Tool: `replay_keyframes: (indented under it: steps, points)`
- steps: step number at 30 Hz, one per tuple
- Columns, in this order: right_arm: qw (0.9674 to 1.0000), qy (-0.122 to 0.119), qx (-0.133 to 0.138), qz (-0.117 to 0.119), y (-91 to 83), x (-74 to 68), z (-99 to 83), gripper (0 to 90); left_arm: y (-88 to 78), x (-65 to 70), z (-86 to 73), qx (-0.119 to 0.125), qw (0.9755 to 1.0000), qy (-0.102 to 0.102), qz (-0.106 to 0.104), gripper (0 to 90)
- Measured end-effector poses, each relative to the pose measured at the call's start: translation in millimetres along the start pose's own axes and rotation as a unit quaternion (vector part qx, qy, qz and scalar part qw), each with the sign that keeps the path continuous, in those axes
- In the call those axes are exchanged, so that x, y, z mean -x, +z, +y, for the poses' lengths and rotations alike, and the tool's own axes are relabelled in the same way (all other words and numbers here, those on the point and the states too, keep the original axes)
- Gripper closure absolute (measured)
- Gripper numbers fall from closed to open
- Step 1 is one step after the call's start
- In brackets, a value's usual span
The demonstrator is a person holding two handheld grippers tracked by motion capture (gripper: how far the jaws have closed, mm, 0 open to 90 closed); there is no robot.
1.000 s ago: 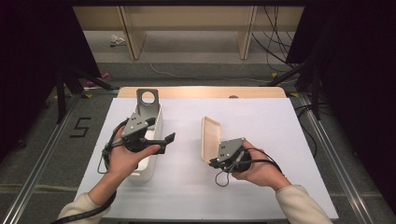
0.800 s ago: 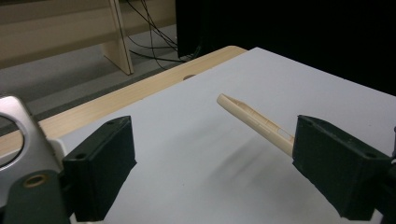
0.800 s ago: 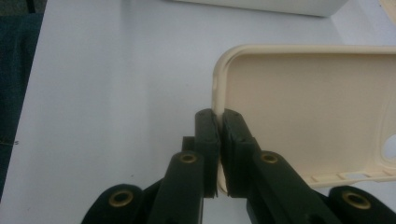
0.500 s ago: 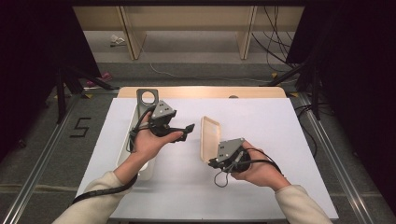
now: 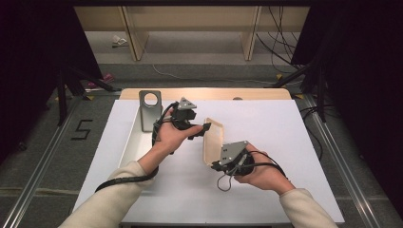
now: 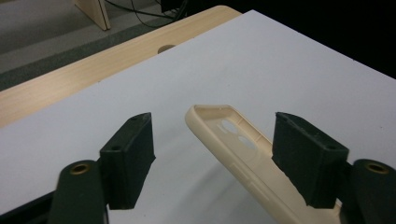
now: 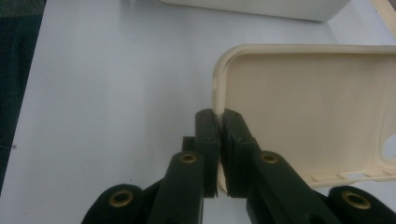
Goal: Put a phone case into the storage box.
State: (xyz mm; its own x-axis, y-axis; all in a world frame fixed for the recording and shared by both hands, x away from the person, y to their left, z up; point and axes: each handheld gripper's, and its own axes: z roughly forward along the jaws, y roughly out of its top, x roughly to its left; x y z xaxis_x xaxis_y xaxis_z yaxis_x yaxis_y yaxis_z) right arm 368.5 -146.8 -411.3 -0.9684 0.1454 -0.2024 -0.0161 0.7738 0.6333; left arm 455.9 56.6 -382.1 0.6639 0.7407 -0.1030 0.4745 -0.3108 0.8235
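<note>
Cream phone case [image 5: 213, 141] is held up off the white surface [image 5: 285, 142], near its middle, tilted on edge. The right gripper [image 7: 218, 122] is clamped on the case's near short rim; in the right gripper view the jaws are seen pinched tight on the thin wall, at a rounded corner. The case's open inside and the camera cut-out at the far end are visible there.

The left gripper [image 5: 205, 127] is placed at the case's far end, the end toward the far edge of the surface. In the left gripper view [image 6: 212, 154] the case runs between the jaws, long axis pointing away and slightly left, its rim close beside the right-hand pad [image 6: 306, 158] with a clear gap to the left-hand pad. The jaws have just been closing, with the case between them; the pads are not yet pressed on it, and they stand at a middling width.

Judged relation for the coming move: the far end lies inside the left jaws already, so only further closing seems needed.

A white tray [image 5: 135, 142] with a grey metal bracket [image 5: 150, 107] lies along the left edge. A "5" [image 5: 81, 129] is marked on the floor. No brand is readable on the case.
</note>
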Motion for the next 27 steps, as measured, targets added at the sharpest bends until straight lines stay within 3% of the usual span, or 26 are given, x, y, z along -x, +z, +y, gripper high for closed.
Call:
replay_keyframes:
  steps: [4, 10, 18, 27]
  points:
    - [1.0000, 0.000, 0.000, -0.002, -0.1, 0.0, 0.2, 86.4, 7.8, -1.8, -0.8, -0.017, 0.9997, -0.016, 0.000, 38.5]
    - [1.0000, -0.003, -0.001, -0.003, -0.3, -0.5, 1.1, 86.3, 15.4, -2.9, -2.7, -0.032, 0.9985, -0.039, -0.020, 44.9]
    - [0.9999, -0.009, -0.002, -0.007, -0.2, -1.5, 2.3, 86.3, 21.9, -2.7, -6.6, -0.055, 0.9952, -0.076, -0.029, 54.8]
    - [0.9998, -0.019, -0.002, -0.009, 1.9, -1.7, 2.6, 86.5, 22.6, -0.2, -6.3, -0.040, 0.9922, -0.110, -0.042, 66.5]
